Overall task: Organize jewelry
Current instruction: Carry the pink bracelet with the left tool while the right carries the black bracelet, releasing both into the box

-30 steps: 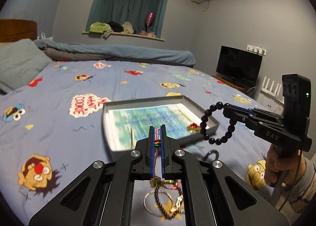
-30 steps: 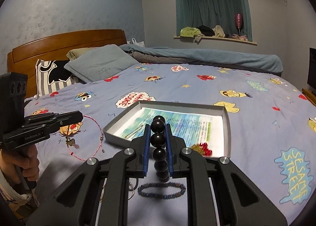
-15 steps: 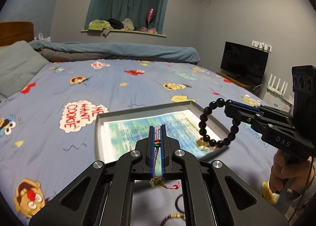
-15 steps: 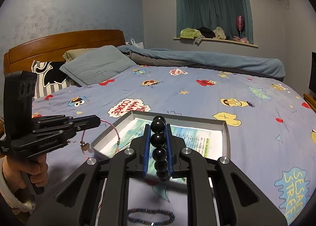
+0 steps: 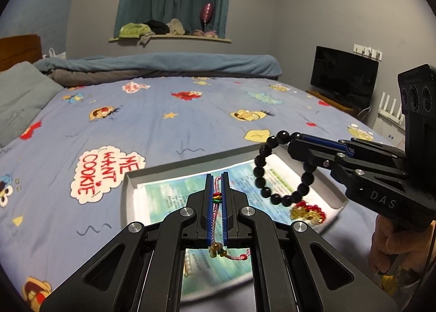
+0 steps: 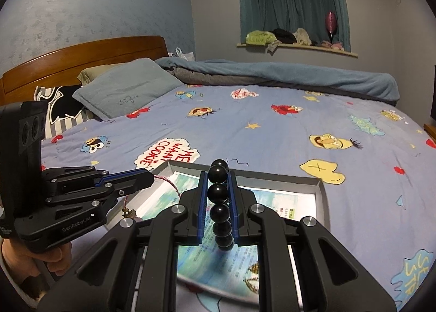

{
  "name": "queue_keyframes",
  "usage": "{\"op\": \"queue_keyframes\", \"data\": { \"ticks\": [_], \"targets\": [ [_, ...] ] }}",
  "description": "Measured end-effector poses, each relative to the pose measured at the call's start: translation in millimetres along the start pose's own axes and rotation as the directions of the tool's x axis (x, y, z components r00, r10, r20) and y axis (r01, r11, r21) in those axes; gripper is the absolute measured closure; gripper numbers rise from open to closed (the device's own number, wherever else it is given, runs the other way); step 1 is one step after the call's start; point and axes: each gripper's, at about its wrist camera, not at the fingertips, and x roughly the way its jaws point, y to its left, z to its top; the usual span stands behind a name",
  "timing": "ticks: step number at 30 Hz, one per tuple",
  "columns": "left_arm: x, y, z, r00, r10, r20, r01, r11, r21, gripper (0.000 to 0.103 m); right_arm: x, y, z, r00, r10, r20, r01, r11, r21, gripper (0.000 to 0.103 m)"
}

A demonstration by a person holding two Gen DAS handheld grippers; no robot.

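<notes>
Left wrist view: "DAS" on the right gripper, clamping glossy black bead bracelet; left gripper pinches pink cord bracelet.

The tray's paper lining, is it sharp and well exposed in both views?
Left wrist view: the tray lining glares white along its edges, print readable mid-sheet, blurred beneath the fingers. Right wrist view: lining fairly clear at the far side, smeared near the bottom. Both views bend straight lines, dark corners.
</notes>
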Motion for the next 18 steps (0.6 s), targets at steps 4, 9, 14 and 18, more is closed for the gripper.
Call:
{"op": "queue_keyframes", "data": {
  "ticks": [4, 9, 14, 18],
  "targets": [
    [15.9, 4.0, -4.2, 0.999, 0.017, -0.035, -0.017, 1.000, 0.005, 0.097, 22.2, -8.1, -5.9, 0.999, -0.011, -0.049, 0.012, 1.000, 0.017, 0.089],
    [34.9, 9.8, -15.2, 0.995, 0.033, -0.091, -0.032, 0.999, 0.016, 0.097, 43.0, -18.9, -17.4, 0.993, -0.043, -0.110, 0.046, 0.999, 0.027, 0.089],
    [50.2, 13.1, -24.2, 0.989, 0.047, -0.142, -0.044, 0.999, 0.021, 0.097, 52.2, -29.2, -24.0, 0.986, -0.068, -0.154, 0.075, 0.996, 0.037, 0.089],
    [57.5, 15.1, -28.2, 0.984, 0.064, -0.168, -0.061, 0.998, 0.023, 0.097, 57.4, -34.8, -28.7, 0.978, -0.077, -0.192, 0.087, 0.995, 0.046, 0.089]
  ]
}}
